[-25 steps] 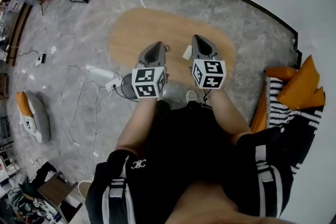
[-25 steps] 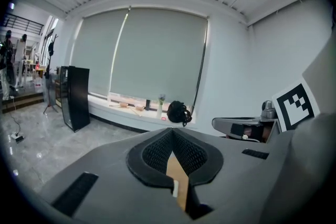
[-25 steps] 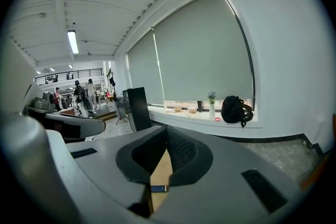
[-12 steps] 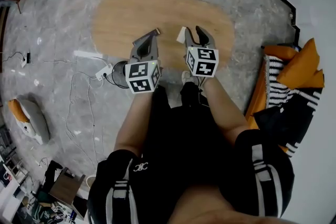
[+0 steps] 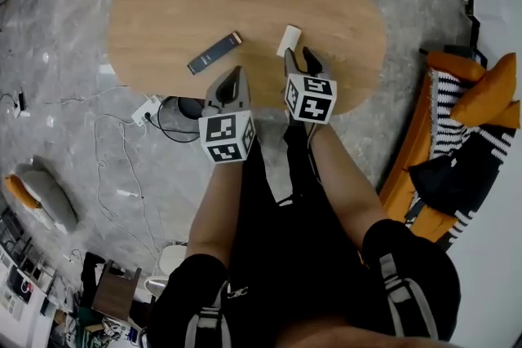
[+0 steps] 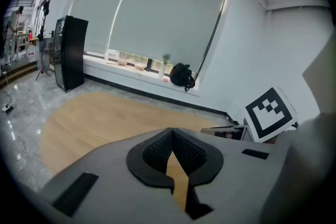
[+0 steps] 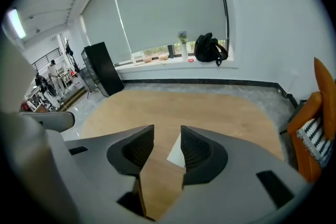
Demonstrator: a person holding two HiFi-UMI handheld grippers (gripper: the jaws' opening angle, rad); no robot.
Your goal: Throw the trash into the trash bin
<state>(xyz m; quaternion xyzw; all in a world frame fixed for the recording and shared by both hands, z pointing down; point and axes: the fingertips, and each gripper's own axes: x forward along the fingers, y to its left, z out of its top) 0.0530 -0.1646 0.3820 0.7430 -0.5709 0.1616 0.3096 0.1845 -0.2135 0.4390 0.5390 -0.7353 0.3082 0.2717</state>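
The left tool (image 6: 171,131) was clenched, its pads meeting at the tips with nothing between them. It hung over the near edge of the oval wooden worktop (image 5: 163,4). A dark strip (image 5: 214,53) lay flat on the worktop just beyond and slightly left of this tool, apart from it. Its long axis ran from lower left to upper right in the head view, and the brownish end pointed to the upper right.

The right tool (image 7: 167,135) was released, with its jaws opening and the pads pressing on nothing. A white piece (image 5: 289,40) lay flat on the worktop just ahead of its tips. In the right gripper view it showed through the gap, close to the right-hand jaw and partly hidden behind it, touching neither pad. Its long axis pointed away from the person, tilted a little to the right.

Count: two tools, one per hand; two loose items on the worktop, one dark strip and one white piece, lying near each other but apart.

Orange cushions (image 5: 481,90) lay at the far right, on the floor.
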